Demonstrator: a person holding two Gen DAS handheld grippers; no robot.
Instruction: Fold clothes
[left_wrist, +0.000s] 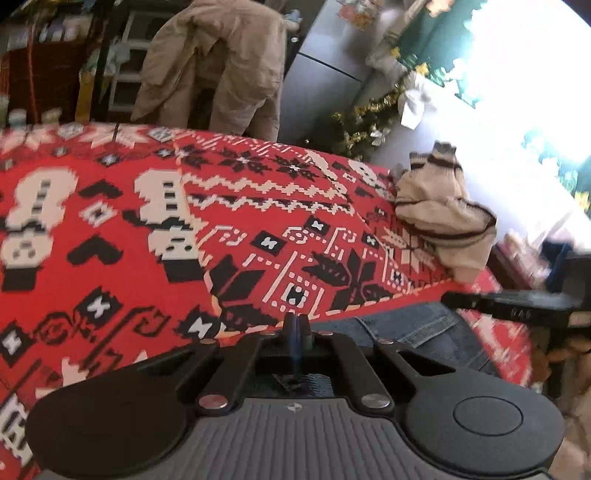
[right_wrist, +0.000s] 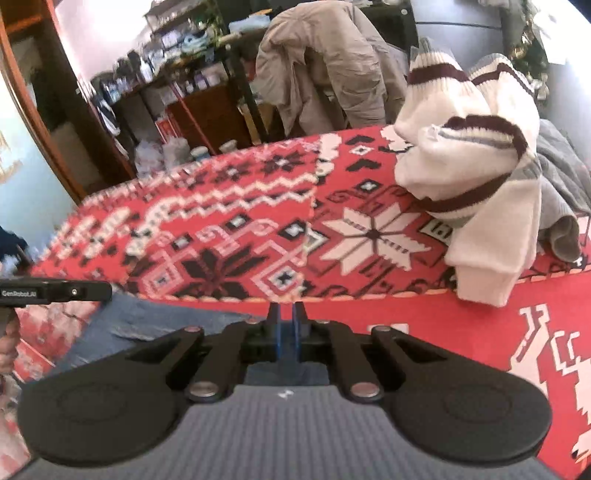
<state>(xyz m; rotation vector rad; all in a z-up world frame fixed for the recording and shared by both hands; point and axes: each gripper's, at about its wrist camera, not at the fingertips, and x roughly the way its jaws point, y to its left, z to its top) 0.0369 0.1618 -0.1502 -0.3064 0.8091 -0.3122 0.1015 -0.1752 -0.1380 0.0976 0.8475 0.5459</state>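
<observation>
Blue jeans (left_wrist: 406, 328) lie on the red patterned blanket (left_wrist: 110, 206), close under both grippers. My left gripper (left_wrist: 295, 325) is shut at the jeans' left edge; no cloth shows between its fingers. My right gripper (right_wrist: 286, 315) hovers at the jeans' (right_wrist: 147, 321) far edge. A narrow gap stands between its blue pads (right_wrist: 279, 339), and the blanket (right_wrist: 424, 325) shows through at the tips. Each gripper appears in the other's view: the right one (left_wrist: 517, 304) and the left one (right_wrist: 55, 291). A crumpled white sweater (right_wrist: 472, 166) with maroon stripes lies further back on the blanket.
A grey garment (right_wrist: 561, 192) lies behind the white sweater (left_wrist: 443, 210). A beige jacket (left_wrist: 214, 66) hangs over a chair beyond the far edge. Cluttered shelves (right_wrist: 166, 66) stand behind it, and tinsel decoration (left_wrist: 369, 122) sits near a bright window.
</observation>
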